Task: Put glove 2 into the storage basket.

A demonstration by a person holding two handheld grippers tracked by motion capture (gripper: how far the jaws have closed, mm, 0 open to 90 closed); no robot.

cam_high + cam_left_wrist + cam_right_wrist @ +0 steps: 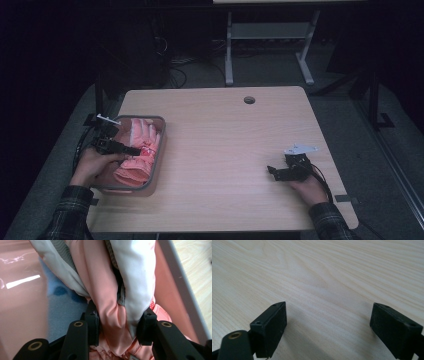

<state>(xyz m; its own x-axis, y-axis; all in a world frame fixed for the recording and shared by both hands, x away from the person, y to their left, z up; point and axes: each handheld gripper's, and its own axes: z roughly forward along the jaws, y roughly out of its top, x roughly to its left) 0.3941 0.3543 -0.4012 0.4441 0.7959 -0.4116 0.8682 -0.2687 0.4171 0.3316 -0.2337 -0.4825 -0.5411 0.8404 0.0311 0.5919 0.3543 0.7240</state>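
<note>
Pale wood grain runs across the table (225, 145), the largest thing here, bare beneath the right gripper (328, 322), whose jaws stand wide apart with nothing between them, low over the boards and well away from the work. To the far side from it, under the left gripper (131, 149), sits the grey-rimmed bin (159, 150), close to the table's edge. Inside the bin lies the pink clothing (137, 155), bunched in soft folds with paler cloth and grey mesh mixed in.

In the left gripper view, the left gripper's pads sit on either side of a gathered ridge of that cloth, partly closed, the fabric pinched up between them and bulging above; the pads look to be pressing on it, so I judge it gripped. The bin's wall runs just to one side of the jaws.

The step in hand seems to be taking a garment from the bin. To do it well, the pinch should hold one piece only, since several layers are caught together; the lift should go straight up, clear of the rim, slowly enough that trailing cloth does not drag the bin. The right gripper could steady the bin.
</note>
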